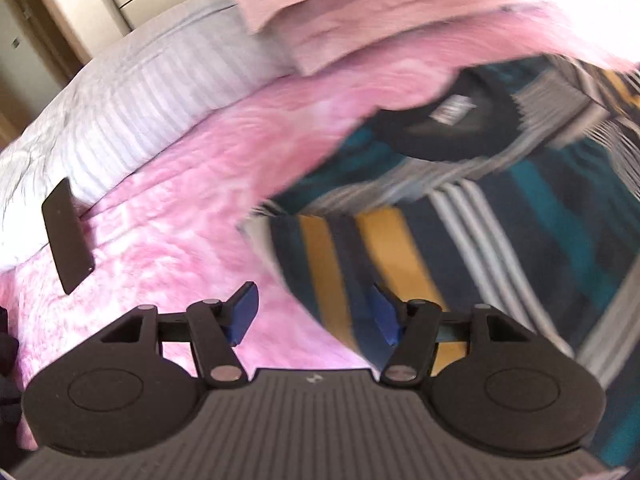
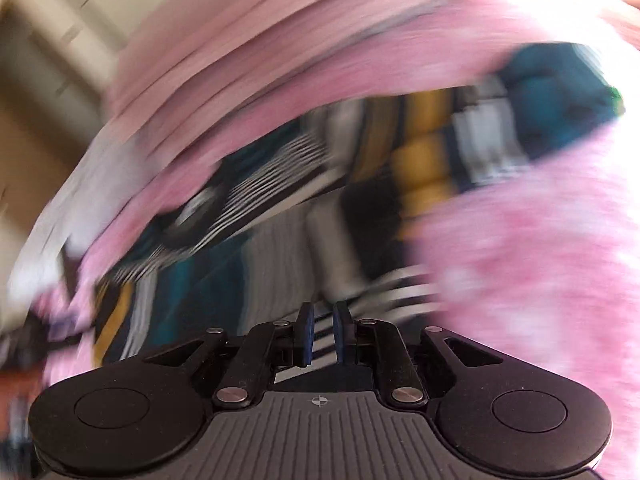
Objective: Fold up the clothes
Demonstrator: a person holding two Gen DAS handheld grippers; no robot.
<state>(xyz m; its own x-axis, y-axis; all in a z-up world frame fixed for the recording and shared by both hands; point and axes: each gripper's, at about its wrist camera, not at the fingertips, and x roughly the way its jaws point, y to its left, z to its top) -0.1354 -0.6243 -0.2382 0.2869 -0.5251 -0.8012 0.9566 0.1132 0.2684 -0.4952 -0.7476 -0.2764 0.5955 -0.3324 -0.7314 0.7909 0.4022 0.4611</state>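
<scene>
My left gripper [image 1: 312, 312] hangs with its blue pads [image 1: 242, 312] spread wide, nothing between them, over the near edge of the striped shirt [image 1: 460, 216]. My right gripper [image 2: 323, 332] has its pads [image 2: 306, 334] drawn nearly together with a narrow gap; through the blur I cannot tell whether cloth is pinched there. The shirt lies flat on the pink blanket [image 1: 172, 200], collar away from me. A dark phone [image 1: 66, 236] lies to the left. Beyond are a striped pillow [image 1: 160, 92] and folded pink bedding [image 1: 360, 12].
</scene>
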